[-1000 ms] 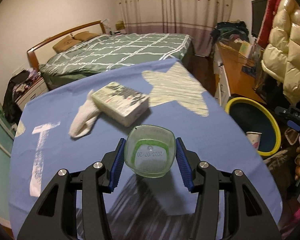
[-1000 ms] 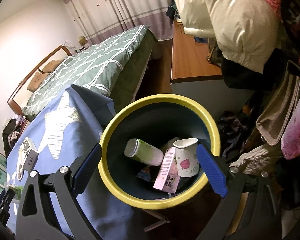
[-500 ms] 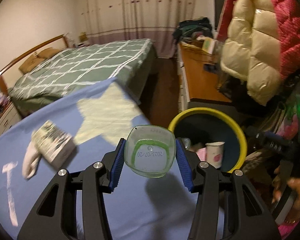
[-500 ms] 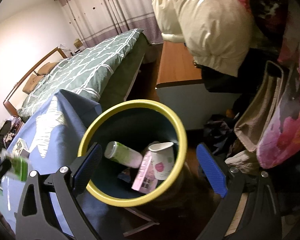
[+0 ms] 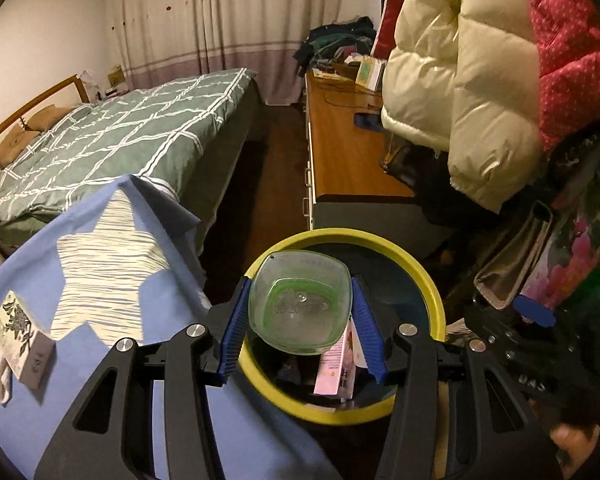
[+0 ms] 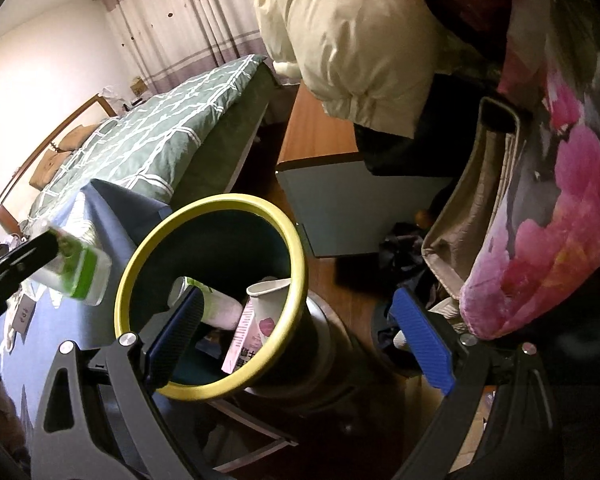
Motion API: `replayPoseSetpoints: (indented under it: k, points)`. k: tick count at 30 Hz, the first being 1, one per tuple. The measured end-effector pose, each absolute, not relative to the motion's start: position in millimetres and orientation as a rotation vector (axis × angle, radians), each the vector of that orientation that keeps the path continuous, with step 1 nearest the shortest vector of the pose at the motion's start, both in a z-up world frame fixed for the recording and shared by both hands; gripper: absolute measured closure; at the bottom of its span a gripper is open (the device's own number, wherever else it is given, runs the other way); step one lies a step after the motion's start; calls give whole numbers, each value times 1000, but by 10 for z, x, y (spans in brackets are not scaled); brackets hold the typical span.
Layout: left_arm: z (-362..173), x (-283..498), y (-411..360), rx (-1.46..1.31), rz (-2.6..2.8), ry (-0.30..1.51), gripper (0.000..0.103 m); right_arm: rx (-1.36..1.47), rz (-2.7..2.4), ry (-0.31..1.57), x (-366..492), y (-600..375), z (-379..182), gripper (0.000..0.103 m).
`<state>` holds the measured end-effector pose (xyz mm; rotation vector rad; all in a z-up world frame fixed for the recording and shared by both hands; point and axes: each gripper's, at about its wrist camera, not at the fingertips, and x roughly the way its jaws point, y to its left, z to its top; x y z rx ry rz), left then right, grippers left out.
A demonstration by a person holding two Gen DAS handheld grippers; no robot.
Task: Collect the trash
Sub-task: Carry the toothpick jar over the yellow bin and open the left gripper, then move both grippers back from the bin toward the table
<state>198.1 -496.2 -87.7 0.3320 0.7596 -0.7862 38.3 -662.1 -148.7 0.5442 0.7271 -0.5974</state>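
The clear green-banded plastic cup [image 5: 299,307] is clamped bottom-first between the blue pads [image 5: 233,334] of the left gripper [image 5: 300,330], though the jaws are just starting to part. It is held at the near rim of the yellow-rimmed bin [image 5: 432,292]. The right gripper [image 6: 300,332] is spread wide and empty. Released too early, the cup could strike the rim and bounce onto the blue tablecloth [image 5: 112,320]. Inside the bin lie 1 pink carton [image 6: 242,338], 1 paper cup [image 6: 266,296] and 1 white bottle [image 6: 212,304].

The left tool [image 5: 300,322] grips a clear plastic cup [image 5: 299,302] above the yellow-rimmed bin [image 5: 430,286].
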Motion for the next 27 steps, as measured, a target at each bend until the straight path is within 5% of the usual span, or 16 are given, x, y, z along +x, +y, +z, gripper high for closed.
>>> replayPoseSetpoints:
  k: [3, 14, 27]
  points:
    - [-894, 1971, -4966, 325, -771, 746, 34, 546, -595, 730, 375, -6633, -1501, 12]
    - [-647, 2003, -4253, 247, -659, 686, 27, 524, -570, 745, 510, -6481, -1500, 12]
    - [-514, 2066, -2333, 128, -351, 639, 16, 403, -469, 772, 1004, -5769, -1283, 12]
